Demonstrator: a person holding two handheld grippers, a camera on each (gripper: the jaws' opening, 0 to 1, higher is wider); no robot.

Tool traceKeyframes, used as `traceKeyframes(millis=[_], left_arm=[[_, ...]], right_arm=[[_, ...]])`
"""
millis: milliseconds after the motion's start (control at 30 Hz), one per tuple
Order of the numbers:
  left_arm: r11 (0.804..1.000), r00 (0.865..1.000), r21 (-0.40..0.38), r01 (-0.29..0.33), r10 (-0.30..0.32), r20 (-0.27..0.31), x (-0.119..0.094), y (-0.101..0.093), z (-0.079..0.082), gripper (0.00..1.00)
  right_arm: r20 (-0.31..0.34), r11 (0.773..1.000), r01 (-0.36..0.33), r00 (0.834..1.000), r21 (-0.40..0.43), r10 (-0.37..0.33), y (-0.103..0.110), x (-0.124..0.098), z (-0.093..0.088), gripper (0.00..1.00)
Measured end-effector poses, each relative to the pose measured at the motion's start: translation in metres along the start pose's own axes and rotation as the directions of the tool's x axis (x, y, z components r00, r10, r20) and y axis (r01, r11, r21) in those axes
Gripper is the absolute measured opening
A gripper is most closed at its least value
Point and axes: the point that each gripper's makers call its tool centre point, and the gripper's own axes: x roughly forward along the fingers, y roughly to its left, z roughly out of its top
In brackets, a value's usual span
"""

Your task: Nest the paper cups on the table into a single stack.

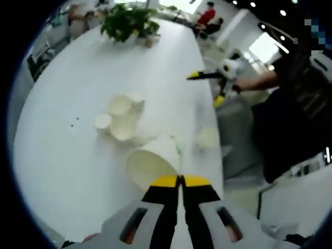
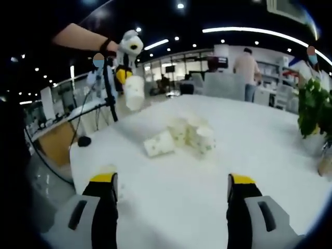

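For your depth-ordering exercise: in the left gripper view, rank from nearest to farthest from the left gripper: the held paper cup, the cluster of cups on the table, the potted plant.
1. Held paper cup, clamped at the left gripper tips.
2. Cluster of cups, mid-table beyond it.
3. Potted plant, at the table's far end.

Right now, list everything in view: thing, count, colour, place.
White paper cups: several, clustered mid-table; exact count unclear.
Held white paper cup: one, clamped by the left gripper, lifted above the table in the right gripper view.
Lone white cup: one, near the table edge.
Round white table: one, under the cups.
Green potted plant: one, far end of the table.
Black tripod: one, beside the table.
People: several, background.
Left gripper: yellow tips, shut on the cup.
Right gripper: yellow tips, open, empty.
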Motion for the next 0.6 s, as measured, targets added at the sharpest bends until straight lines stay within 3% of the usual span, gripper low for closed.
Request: traceKeyframes(millis=[367, 600], left_arm=[[0.993, 0.999, 0.119, -0.003, 0.009, -0.052, -0.032, -0.046, 0.028, 0.0], [0.978, 0.994, 0.206, 0.001, 0.022, -0.107, -0.035, -0.066, 0.036, 0.0]], right_arm=[[0.02, 0.998, 0.062, 0.998, 0.003, -0.062, 0.0, -0.019, 0.005, 0.94], [0.048, 0.994, 0.096, 0.994, -0.045, -0.094, 0.002, -0.029, 0.013, 1.0]])
